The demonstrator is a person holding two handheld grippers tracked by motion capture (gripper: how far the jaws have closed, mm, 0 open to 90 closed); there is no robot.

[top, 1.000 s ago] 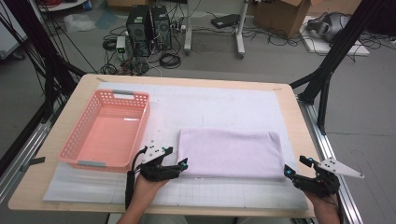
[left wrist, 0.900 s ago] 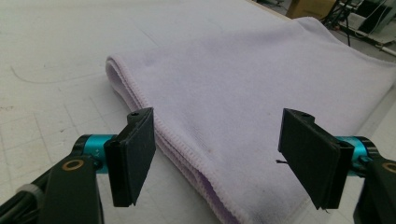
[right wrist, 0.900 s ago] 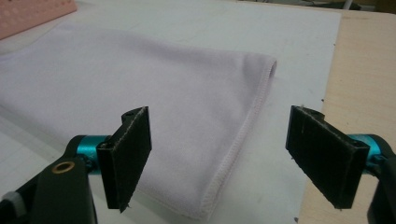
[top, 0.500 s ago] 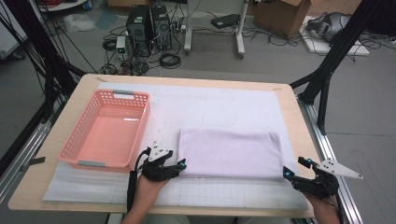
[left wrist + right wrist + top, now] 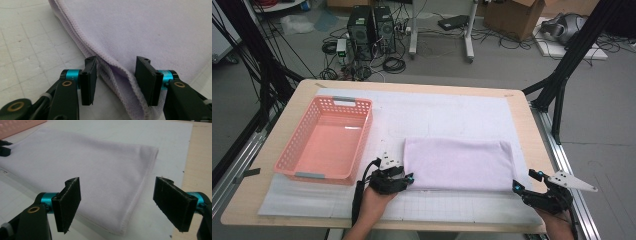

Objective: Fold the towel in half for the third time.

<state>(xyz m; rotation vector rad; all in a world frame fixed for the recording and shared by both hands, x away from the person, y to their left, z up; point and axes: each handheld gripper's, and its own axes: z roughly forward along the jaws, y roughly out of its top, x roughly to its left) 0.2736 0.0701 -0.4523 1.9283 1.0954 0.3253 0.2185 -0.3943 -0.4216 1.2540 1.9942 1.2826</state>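
A folded lilac towel (image 5: pixel 459 164) lies flat on the white gridded mat (image 5: pixel 442 117) that covers the desk (image 5: pixel 532 130), toward the desk's near edge and right of its middle. It looks soft and limp, light enough to lift with two pinches, but likely to sag and unfold if only one layer is caught. The stitched hems give the best purchase, and the layers stack visibly at the near left corner, so a bite there should take all the plies together.

The left gripper (image 5: pixel 404 180) sits at that near left corner; in the left gripper view its jaws stand apart with the layered hem (image 5: pixel 113 72) bunched up between them, not yet pinched. The right gripper (image 5: pixel 524 192) hovers just off the towel's near right corner, jaws spread wide, and in the right gripper view that corner (image 5: pixel 125 228) lies between them, the cloth flat on the mat. I'd judge it needs to come lower and slide a jaw under the edge, since the flat corner offers nothing raised to grab.

A pink plastic basket (image 5: pixel 328 139) stands on the left half of the desk, near the towel's left end but apart from it. Its wall is close beside the left gripper, which could knock it on a sweep leftward. Nothing else rests on the mat.
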